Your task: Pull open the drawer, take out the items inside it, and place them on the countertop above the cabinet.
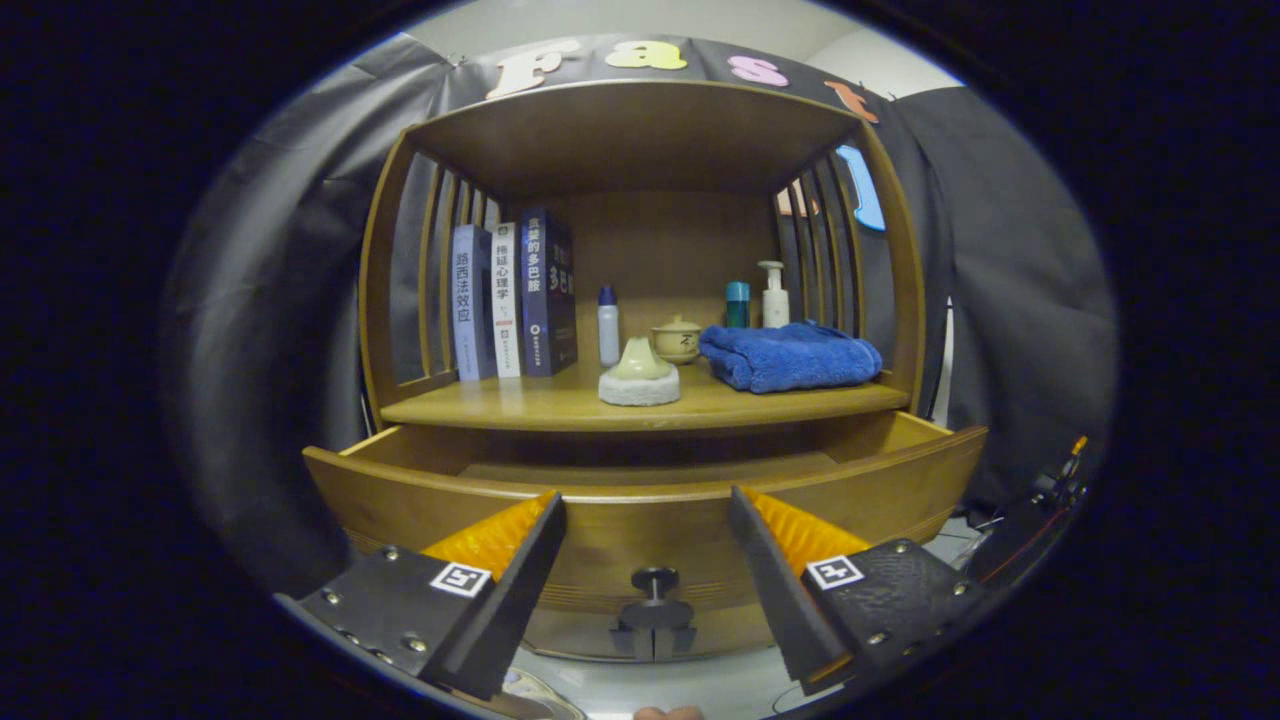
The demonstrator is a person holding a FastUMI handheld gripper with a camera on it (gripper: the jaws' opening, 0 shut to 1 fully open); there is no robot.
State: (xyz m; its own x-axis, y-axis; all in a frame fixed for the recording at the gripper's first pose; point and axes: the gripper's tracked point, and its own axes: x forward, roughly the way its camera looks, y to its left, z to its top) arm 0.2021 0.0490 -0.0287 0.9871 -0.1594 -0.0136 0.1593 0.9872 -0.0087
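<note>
A wooden cabinet stands ahead with its drawer (640,505) pulled out toward me. The drawer's dark knob (654,580) sits on its front panel, between and below my fingertips. My gripper (647,510) is open, fingers spread wide in front of the drawer front, nothing between them. The inside of the drawer is mostly hidden behind its front panel. On the countertop (560,405) above the drawer lie a folded blue towel (790,357) at the right and a pale green piece on a white round base (639,378) near the front middle.
At the back of the countertop stand three books (512,298) at the left, a small white bottle with a blue cap (608,325), a lidded ceramic jar (677,340), a teal bottle (737,303) and a white pump bottle (774,294). Slatted side walls and a top board enclose the shelf.
</note>
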